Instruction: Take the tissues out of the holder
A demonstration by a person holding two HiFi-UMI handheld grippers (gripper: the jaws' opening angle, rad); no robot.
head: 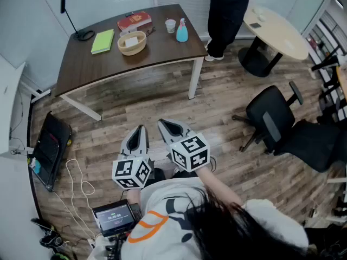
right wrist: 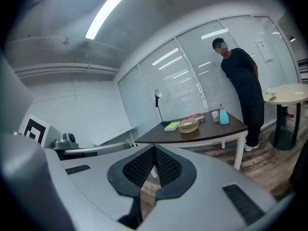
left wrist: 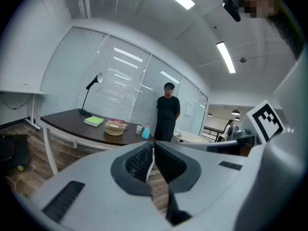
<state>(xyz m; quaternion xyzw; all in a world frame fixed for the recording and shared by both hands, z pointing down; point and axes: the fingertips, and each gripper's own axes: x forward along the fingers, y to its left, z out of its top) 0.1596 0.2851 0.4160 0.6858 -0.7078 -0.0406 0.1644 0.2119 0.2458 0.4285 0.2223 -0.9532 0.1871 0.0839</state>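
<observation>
Head view — round holder [head: 132,44] upright on table [head: 81,64], mouth up; left tool [head: 142,129], right tool [head: 164,123] — both closed, empty.

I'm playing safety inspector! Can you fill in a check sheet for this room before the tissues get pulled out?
Surface: dark table, things grouped at its far side.
Job's things: basket on the table, tissues inside, not yet taken out.
Clutter: notebook, book, cup, spray bottle, lamp, all on the table.
Grippers: left gripper and right gripper both have jaws shut on nothing, held over the floor, short of the table.
Cables: white cable looped on the floor at the left.
Surroundings: person standing beside the table, round table, black chair.
</observation>
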